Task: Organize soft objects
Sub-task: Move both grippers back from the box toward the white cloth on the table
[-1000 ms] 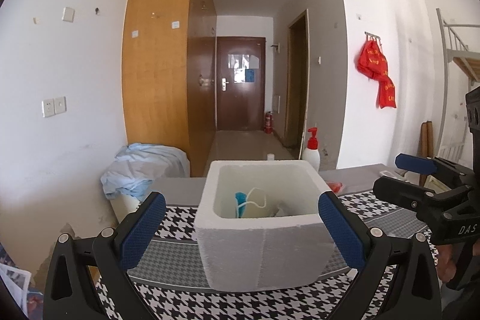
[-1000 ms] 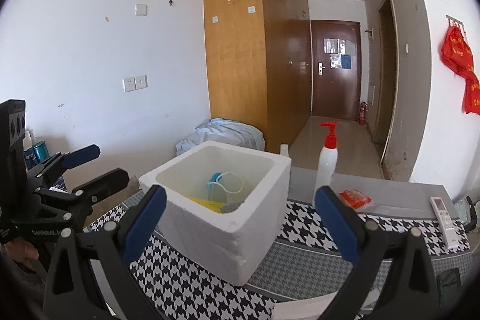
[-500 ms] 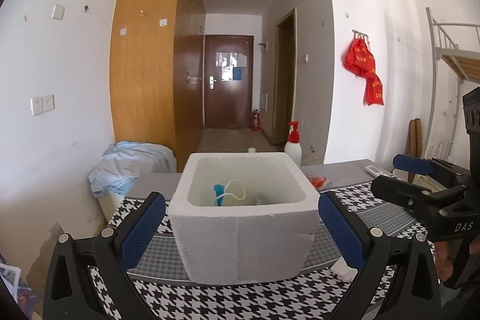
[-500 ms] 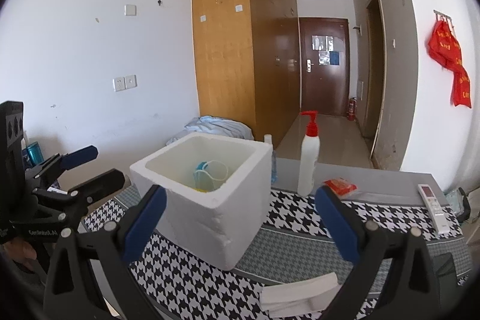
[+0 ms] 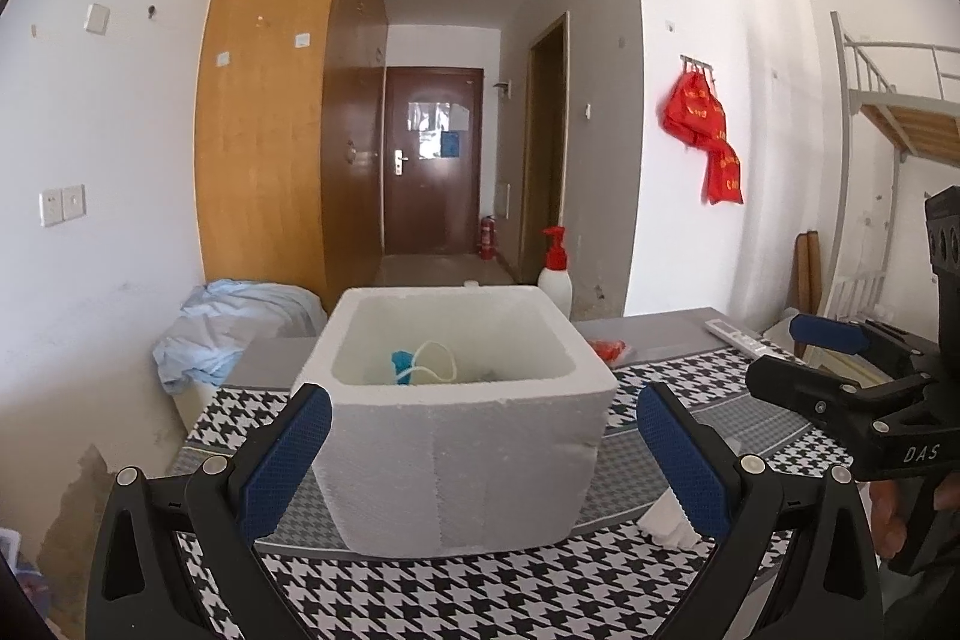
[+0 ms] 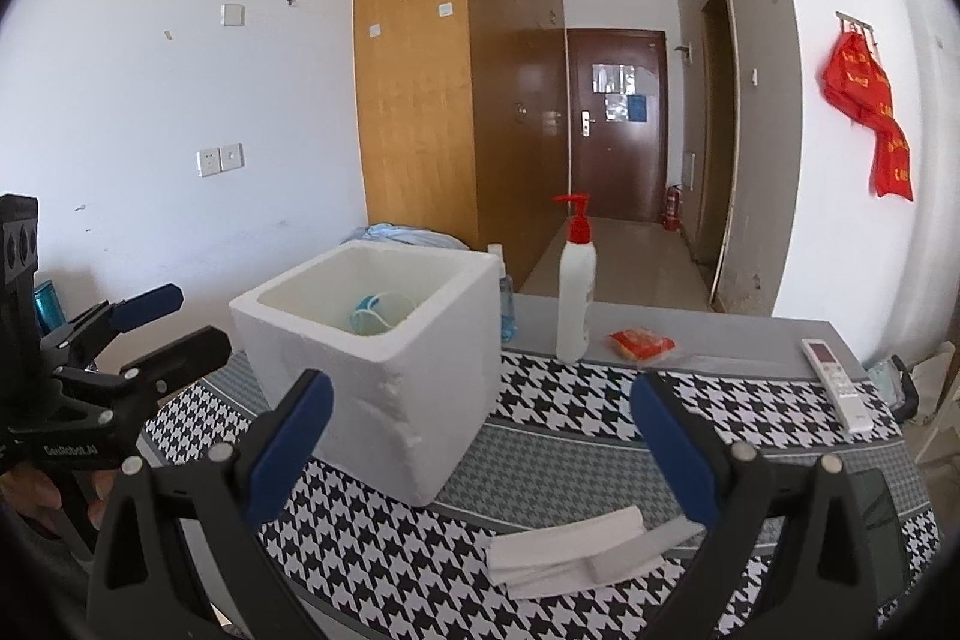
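A folded white tissue (image 6: 570, 550) lies flat on the checked desk (image 6: 576, 400) just beside the white foam box (image 6: 384, 346) with a blue mask (image 6: 369, 310) inside, and the left tool (image 5: 480, 460) and right tool (image 6: 480, 448) both hang wide open, holding nothing.

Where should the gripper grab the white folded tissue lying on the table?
Probably at the raised folded edge of the folded tissue, coming down from above with the right gripper, which is open and nearest. The tissue lies flat on the houndstooth tablecloth, so a sideways approach has nothing to catch. A pinch across its narrow width should lift it toward the foam box.
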Action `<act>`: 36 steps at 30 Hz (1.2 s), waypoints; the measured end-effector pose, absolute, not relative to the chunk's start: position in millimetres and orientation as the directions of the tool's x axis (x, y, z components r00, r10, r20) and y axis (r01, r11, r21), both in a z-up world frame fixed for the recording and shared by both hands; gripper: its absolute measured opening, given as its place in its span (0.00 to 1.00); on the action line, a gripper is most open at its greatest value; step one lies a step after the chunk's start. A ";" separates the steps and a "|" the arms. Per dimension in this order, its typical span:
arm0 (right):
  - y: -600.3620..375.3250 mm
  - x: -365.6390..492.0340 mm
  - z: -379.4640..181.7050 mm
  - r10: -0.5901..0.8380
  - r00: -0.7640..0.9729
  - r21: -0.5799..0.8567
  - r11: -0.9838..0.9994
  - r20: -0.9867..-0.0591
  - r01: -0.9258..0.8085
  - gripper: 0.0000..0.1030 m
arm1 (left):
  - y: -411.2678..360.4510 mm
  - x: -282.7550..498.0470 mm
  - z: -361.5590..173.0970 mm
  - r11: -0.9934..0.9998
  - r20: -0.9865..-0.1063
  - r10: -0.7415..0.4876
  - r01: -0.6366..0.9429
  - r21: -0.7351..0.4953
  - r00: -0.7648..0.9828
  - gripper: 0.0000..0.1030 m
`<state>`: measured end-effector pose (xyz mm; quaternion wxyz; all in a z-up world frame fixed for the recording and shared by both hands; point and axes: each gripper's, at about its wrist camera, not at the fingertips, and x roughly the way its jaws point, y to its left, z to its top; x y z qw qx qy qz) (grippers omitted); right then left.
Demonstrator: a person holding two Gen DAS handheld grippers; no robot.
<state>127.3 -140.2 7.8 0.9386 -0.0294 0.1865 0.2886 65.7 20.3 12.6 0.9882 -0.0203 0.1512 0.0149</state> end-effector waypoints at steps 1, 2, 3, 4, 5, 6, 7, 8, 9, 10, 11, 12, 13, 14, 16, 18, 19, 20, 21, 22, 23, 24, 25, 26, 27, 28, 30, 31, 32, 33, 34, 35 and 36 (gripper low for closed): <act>-142.0 127.3 6.8 0.527 0.767 0.058 0.836 -0.367 -0.546 0.98 | 18.9 66.3 11.2 0.999 -0.303 0.019 -0.031 -0.035 0.953 0.99; -143.8 127.6 5.4 0.522 0.768 0.063 0.839 -0.370 -0.540 0.98 | 18.0 66.7 10.7 0.999 -0.306 0.015 -0.028 -0.036 0.952 0.99; -144.9 127.7 4.2 0.518 0.769 0.063 0.842 -0.374 -0.536 0.98 | 16.6 66.9 9.6 0.999 -0.308 0.012 -0.024 -0.037 0.951 0.99; -145.5 127.5 3.3 0.514 0.771 0.062 0.844 -0.376 -0.532 0.98 | 15.2 67.2 8.6 0.999 -0.310 0.006 -0.020 -0.041 0.951 0.99; -147.8 127.6 1.6 0.506 0.774 0.060 0.849 -0.380 -0.525 0.98 | 14.1 67.3 7.7 0.999 -0.310 0.000 -0.014 -0.042 0.951 0.99; -148.8 127.6 0.8 0.502 0.776 0.058 0.851 -0.382 -0.522 0.98 | 12.7 67.3 7.1 0.999 -0.309 -0.004 -0.009 -0.042 0.951 0.99; -150.6 127.1 0.0 0.498 0.778 0.057 0.853 -0.383 -0.518 0.98 | 11.3 66.9 6.2 0.999 -0.309 -0.006 -0.007 -0.042 0.951 0.99; -152.4 126.6 -0.6 0.495 0.780 0.058 0.856 -0.383 -0.514 0.98 | 9.9 66.7 5.6 0.999 -0.307 -0.010 -0.003 -0.041 0.952 0.99; -154.8 126.2 -1.1 0.491 0.782 0.060 0.858 -0.384 -0.510 0.98 | 8.1 67.2 5.0 0.999 -0.308 -0.016 0.004 -0.040 0.951 0.99; -156.5 125.9 -1.6 0.489 0.783 0.060 0.860 -0.385 -0.507 0.98 | 6.9 67.8 4.6 0.999 -0.309 -0.021 0.009 -0.041 0.951 0.99; -158.2 125.5 -1.9 0.484 0.785 0.058 0.862 -0.386 -0.503 0.98 | 5.1 68.2 4.1 0.999 -0.310 -0.029 0.017 -0.042 0.950 0.99; -159.9 125.4 -1.8 0.479 0.788 0.056 0.865 -0.386 -0.498 0.98 | 2.8 68.9 3.5 0.999 -0.312 -0.037 0.026 -0.040 0.949 0.99; -161.6 125.3 -2.3 0.475 0.790 0.057 0.868 -0.387 -0.494 0.98 | 0.9 69.6 2.6 0.999 -0.314 -0.042 0.032 -0.038 0.948 0.99; -163.5 125.3 -2.6 0.471 0.792 0.057 0.870 -0.389 -0.490 0.98 | -0.3 70.8 2.4 0.999 -0.317 -0.048 0.038 -0.037 0.947 0.99; -166.7 125.3 -3.5 0.464 0.796 0.057 0.874 -0.390 -0.482 0.98 | -3.4 72.2 1.0 0.998 -0.323 -0.059 0.050 -0.036 0.945 0.99; -170.2 125.4 -4.7 0.459 0.797 0.059 0.877 -0.392 -0.476 0.98 | -8.0 73.8 -0.1 0.997 -0.329 -0.072 0.064 -0.035 0.942 0.99; -171.2 125.7 -5.1 0.457 0.798 0.060 0.878 -0.393 -0.474 0.98 | -10.1 74.4 -0.6 0.997 -0.331 -0.078 0.070 -0.035 0.940 0.99; -172.6 126.3 -6.0 0.453 0.799 0.060 0.881 -0.396 -0.470 0.98 | -12.4 75.3 -1.2 0.996 -0.335 -0.085 0.078 -0.034 0.938 0.99; -173.4 126.4 -6.7 0.450 0.800 0.059 0.882 -0.398 -0.467 0.98 | -14.6 76.2 -1.9 0.996 -0.339 -0.091 0.084 -0.034 0.936 0.99; -174.6 126.5 -7.2 0.446 0.801 0.059 0.884 -0.400 -0.463 0.98 | -16.2 77.4 -2.3 0.995 -0.342 -0.096 0.089 -0.034 0.935 0.99; -176.5 126.3 -7.9 0.442 0.802 0.059 0.887 -0.401 -0.459 0.98 | -18.4 78.5 -3.1 0.995 -0.346 -0.101 0.095 -0.034 0.933 0.99; -177.6 126.5 -7.7 0.439 0.804 0.059 0.888 -0.402 -0.456 0.98 | -20.5 79.6 -4.0 0.994 -0.350 -0.106 0.101 -0.034 0.931 0.99; -179.8 126.5 -7.8 0.435 0.806 0.060 0.891 -0.401 -0.451 0.98 | -22.6 80.8 -5.0 0.994 -0.355 -0.110 0.105 -0.032 0.929 0.99; -181.5 126.5 -8.1 0.431 0.808 0.061 0.893 -0.402 -0.447 0.98 | -23.8 81.4 -5.7 0.994 -0.357 -0.113 0.108 -0.032 0.927 0.99; -183.1 126.2 -8.5 0.429 0.809 0.062 0.894 -0.401 -0.444 0.98 | -25.0 82.0 -6.1 0.993 -0.360 -0.117 0.113 -0.032 0.926 0.99; -184.9 126.1 -8.8 0.426 0.811 0.062 0.896 -0.401 -0.440 0.98 | -26.0 82.0 -7.0 0.992 -0.363 -0.122 0.118 -0.032 0.924 0.99; -188.3 126.6 -9.7 0.418 0.815 0.063 0.900 -0.402 -0.431 0.98 | -28.4 83.5 -8.1 0.992 -0.367 -0.128 0.125 -0.032 0.921 0.99; -190.1 127.1 -10.4 0.416 0.815 0.066 0.902 -0.403 -0.427 0.98 | -30.2 84.5 -8.8 0.991 -0.371 -0.132 0.129 -0.032 0.919 0.99; -192.1 127.9 -11.8 0.412 0.816 0.069 0.904 -0.406 -0.422 0.98 | -32.1 85.9 -9.0 0.991 -0.374 -0.135 0.133 -0.031 0.918 0.99; -193.6 128.4 -12.7 0.408 0.817 0.070 0.906 -0.408 -0.417 0.98 | -34.3 87.3 -9.6 0.990 -0.377 -0.138 0.137 -0.030 0.916 0.99; -194.9 129.2 -13.6 0.404 0.818 0.072 0.908 -0.410 -0.412 0.98 | -35.9 88.5 -10.2 0.990 -0.380 -0.142 0.141 -0.030 0.914 0.99; -197.4 130.2 -15.1 0.400 0.818 0.077 0.911 -0.413 -0.406 0.98 | -37.5 90.0 -10.9 0.989 -0.385 -0.146 0.147 -0.029 0.911 0.99; -198.6 131.1 -15.9 0.398 0.818 0.079 0.912 -0.415 -0.403 0.98 | -38.3 91.2 -11.7 0.988 -0.389 -0.150 0.150 -0.030 0.909 0.99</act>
